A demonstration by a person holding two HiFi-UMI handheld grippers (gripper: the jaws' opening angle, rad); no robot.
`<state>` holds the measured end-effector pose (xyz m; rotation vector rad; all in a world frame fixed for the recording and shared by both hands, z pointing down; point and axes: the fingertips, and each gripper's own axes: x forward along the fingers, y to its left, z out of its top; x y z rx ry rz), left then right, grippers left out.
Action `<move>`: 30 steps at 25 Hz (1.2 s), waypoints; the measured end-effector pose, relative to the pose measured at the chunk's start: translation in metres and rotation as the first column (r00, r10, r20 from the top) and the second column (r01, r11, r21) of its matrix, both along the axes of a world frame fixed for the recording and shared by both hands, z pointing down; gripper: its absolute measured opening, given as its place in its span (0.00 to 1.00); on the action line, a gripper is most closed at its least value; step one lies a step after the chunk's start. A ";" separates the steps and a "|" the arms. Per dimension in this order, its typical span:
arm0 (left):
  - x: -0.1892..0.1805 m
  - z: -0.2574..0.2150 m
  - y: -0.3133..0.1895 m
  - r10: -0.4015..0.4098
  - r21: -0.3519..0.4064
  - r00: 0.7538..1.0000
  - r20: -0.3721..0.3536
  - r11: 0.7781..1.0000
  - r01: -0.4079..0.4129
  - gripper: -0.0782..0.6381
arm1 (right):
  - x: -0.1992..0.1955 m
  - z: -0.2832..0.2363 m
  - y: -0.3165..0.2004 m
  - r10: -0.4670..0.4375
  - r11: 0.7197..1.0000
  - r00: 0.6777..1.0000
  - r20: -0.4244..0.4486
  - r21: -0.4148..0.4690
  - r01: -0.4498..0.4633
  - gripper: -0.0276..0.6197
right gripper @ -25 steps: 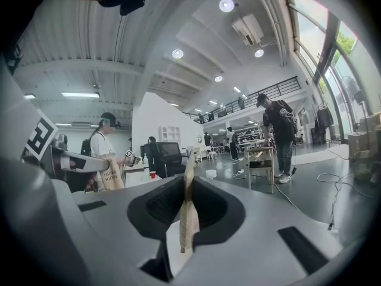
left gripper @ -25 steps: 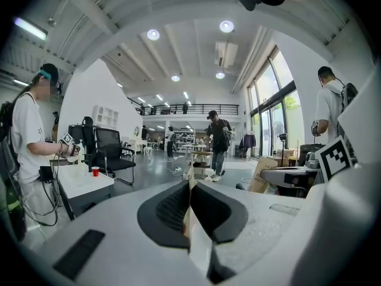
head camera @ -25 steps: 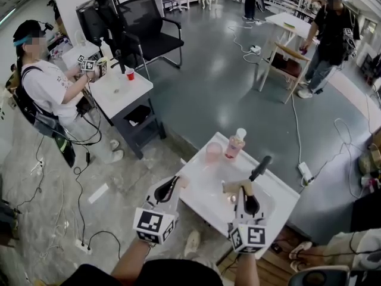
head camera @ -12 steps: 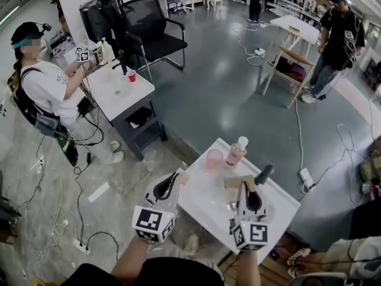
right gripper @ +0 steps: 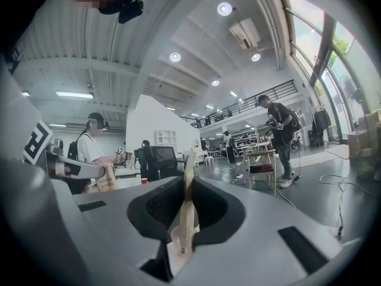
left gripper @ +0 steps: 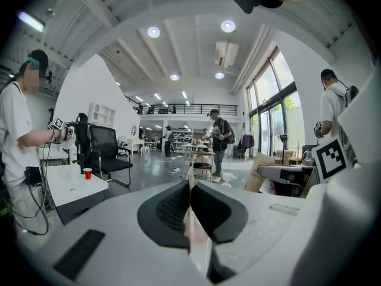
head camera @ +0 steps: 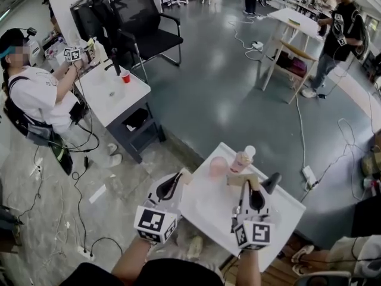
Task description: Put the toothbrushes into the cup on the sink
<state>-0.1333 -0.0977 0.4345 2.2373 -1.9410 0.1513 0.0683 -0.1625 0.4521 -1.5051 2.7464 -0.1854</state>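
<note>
Right, left gripper (head camera: 178, 179) is clamped on a thin toothbrush pack (head camera: 185, 173) at the sink's (head camera: 205, 210) near-left corner. Right gripper (head camera: 247, 186) pinches a second pack (head camera: 237, 182) over the sink's middle. Light, bendy card, I'd say: grip mid-body across the flat faces. Pink cup (head camera: 216, 166) stands at the sink's far corner.

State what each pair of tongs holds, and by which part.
Left tongs: shut on a toothbrush pack, by one end. Right tongs: shut on a second pack, flat faces between the jaws, its far end sticking out past the tips.
</note>
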 end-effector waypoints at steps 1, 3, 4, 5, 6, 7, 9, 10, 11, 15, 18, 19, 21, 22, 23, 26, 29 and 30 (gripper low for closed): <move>-0.003 0.003 -0.006 0.008 -0.008 1.000 -0.001 1.000 -0.008 0.12 | -0.004 0.000 -0.004 0.008 1.000 1.000 0.004 0.000 -0.008 0.11; -0.009 0.009 -0.018 0.026 -0.021 1.000 -0.004 0.999 -0.026 0.12 | -0.010 0.001 -0.013 0.022 1.000 1.000 0.011 -0.002 -0.022 0.11; -0.011 0.012 -0.024 0.036 -0.026 0.999 -0.006 0.999 -0.036 0.12 | -0.013 0.002 -0.017 0.029 1.000 0.999 0.015 -0.002 -0.029 0.11; -0.012 0.015 -0.030 0.046 -0.030 0.999 -0.008 0.998 -0.046 0.12 | -0.017 0.003 -0.021 0.036 0.999 0.999 0.019 -0.001 -0.036 0.11; -0.014 0.018 -0.035 0.057 -0.034 0.998 -0.012 0.998 -0.057 0.12 | -0.020 0.003 -0.024 0.043 0.999 0.999 0.022 0.000 -0.043 0.11; -0.015 0.021 -0.039 0.067 -0.039 0.998 -0.016 0.997 -0.067 0.12 | -0.024 0.004 -0.028 0.050 0.999 0.998 0.024 0.002 -0.050 0.11; -0.016 0.028 -0.048 0.085 -0.048 0.996 -0.023 0.995 -0.086 0.12 | -0.031 0.006 -0.035 0.059 0.998 0.998 0.027 0.007 -0.060 0.11; -0.017 0.030 -0.052 0.093 -0.053 0.995 -0.025 0.994 -0.094 0.12 | -0.033 0.007 -0.039 0.064 0.998 0.998 0.027 0.007 -0.064 0.11; -0.018 0.032 -0.057 0.100 -0.057 0.995 -0.026 0.993 -0.101 0.12 | -0.035 0.009 -0.042 0.070 0.998 0.997 0.028 0.004 -0.070 0.11; -0.019 0.038 -0.075 0.126 -0.070 0.992 -0.029 0.989 -0.127 0.12 | -0.038 0.021 -0.058 0.093 0.996 0.995 0.020 -0.017 -0.093 0.11; -0.024 0.046 -0.084 0.138 -0.083 0.990 -0.029 0.987 -0.140 0.12 | -0.043 0.033 -0.068 0.108 0.994 0.994 0.008 -0.032 -0.108 0.11; -0.025 0.049 -0.087 0.142 -0.088 0.989 -0.030 0.986 -0.144 0.12 | -0.044 0.039 -0.070 0.112 0.993 0.994 0.002 -0.040 -0.112 0.11; -0.026 0.055 -0.092 0.148 -0.096 0.989 -0.031 0.984 -0.150 0.12 | -0.045 0.052 -0.074 0.120 0.991 0.993 -0.008 -0.061 -0.120 0.11; -0.026 0.057 -0.094 0.151 -0.098 0.988 -0.030 0.983 -0.154 0.12 | -0.045 0.058 -0.076 0.122 0.990 0.993 -0.011 -0.071 -0.122 0.11; -0.027 0.060 -0.096 0.155 -0.100 0.988 -0.030 0.983 -0.157 0.12 | -0.046 0.063 -0.078 0.123 0.989 0.992 -0.014 -0.079 -0.124 0.11; -0.028 0.066 -0.103 0.164 -0.116 0.986 -0.036 0.979 -0.168 0.12 | -0.050 0.076 -0.083 0.129 0.986 0.991 -0.024 -0.100 -0.130 0.11; -0.029 0.071 -0.107 0.175 -0.128 0.984 -0.043 0.975 -0.179 0.12 | -0.054 0.088 -0.086 0.133 0.983 0.990 -0.037 -0.122 -0.136 0.11; -0.030 0.072 -0.108 0.178 -0.132 0.983 -0.045 0.974 -0.182 0.12 | -0.055 0.092 -0.086 0.135 0.982 0.990 -0.043 -0.129 -0.139 0.11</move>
